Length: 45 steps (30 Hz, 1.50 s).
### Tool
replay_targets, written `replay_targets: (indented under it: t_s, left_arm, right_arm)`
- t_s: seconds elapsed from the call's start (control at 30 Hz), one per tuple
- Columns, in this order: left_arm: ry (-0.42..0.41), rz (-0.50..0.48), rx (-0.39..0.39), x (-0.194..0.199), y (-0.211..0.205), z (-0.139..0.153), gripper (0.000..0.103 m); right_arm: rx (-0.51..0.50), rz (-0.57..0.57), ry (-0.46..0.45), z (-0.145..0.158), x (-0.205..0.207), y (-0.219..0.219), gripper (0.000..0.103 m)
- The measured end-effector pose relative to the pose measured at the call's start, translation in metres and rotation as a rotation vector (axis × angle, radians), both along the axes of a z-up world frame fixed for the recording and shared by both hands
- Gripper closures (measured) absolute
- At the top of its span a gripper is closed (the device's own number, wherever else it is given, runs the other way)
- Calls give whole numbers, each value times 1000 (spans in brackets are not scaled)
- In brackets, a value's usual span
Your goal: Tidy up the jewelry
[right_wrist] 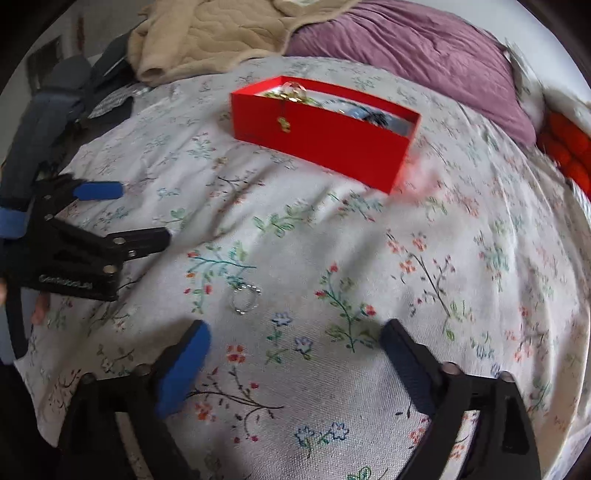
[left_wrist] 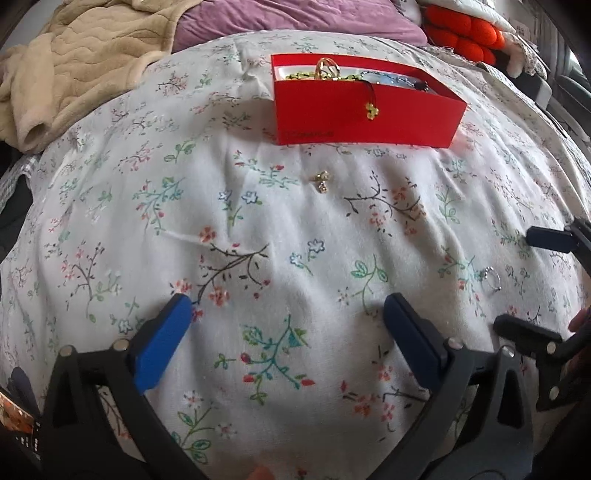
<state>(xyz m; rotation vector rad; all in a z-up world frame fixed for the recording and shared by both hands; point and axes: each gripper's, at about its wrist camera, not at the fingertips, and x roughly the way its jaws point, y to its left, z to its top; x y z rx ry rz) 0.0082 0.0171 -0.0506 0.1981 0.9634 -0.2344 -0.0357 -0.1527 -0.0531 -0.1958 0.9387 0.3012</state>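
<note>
Red cardboard makes up the open box (left_wrist: 369, 110), which sits on the flowered bedsheet (left_wrist: 258, 240) at about twelve o'clock in the left wrist view; its long axis runs roughly from nine to three o'clock there, and from ten to four o'clock in the right wrist view. Inside lie a gold ring (left_wrist: 327, 69), a green beaded strand (left_wrist: 301, 76) and something pale blue (left_wrist: 391, 79). A dark cord hangs over the near wall with a small gold flower charm (left_wrist: 370, 109) at its end, pointing down toward six o'clock.

Loose on the sheet, just in front of the box, rest small gold earrings (left_wrist: 322, 181). A silver ring (right_wrist: 245, 299) lies at about three o'clock in the left wrist view, between the two tools, and near nine o'clock in the right wrist view.

The left gripper (left_wrist: 288, 314) stands wide apart, holding nothing, hovering over the sheet with its fingers aimed at the box. The right gripper (right_wrist: 295, 343) is likewise spread wide and empty, with the silver ring just ahead of its left finger.

Beyond the box, a beige blanket (left_wrist: 74, 66) sits at eleven o'clock, a purple pillow (left_wrist: 295, 18) at twelve, and an orange cushion (left_wrist: 465, 35) at one.
</note>
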Motion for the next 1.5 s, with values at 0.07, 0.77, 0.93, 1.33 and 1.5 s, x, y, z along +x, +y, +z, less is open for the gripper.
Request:
replay_targets:
  t_s: [0.07, 0.77, 0.93, 1.33, 1.5]
  left_arm:
    - [-5, 9, 2, -4, 1, -1, 0]
    - [37, -107, -5, -8, -3, 6, 0]
    - [31, -139, 7, -10, -7, 7, 0]
    - [32, -171, 35, -9, -14, 8, 0]
    - [50, -188, 20, -7, -15, 10, 0]
  right_arm:
    - [9, -13, 18, -2, 3, -2, 0]
    - [46, 111, 45, 7, 9, 17, 54]
    - [68, 124, 69, 6, 14, 19, 60]
    - [66, 125, 69, 6, 13, 18, 60]
    - [66, 125, 73, 7, 13, 16, 73]
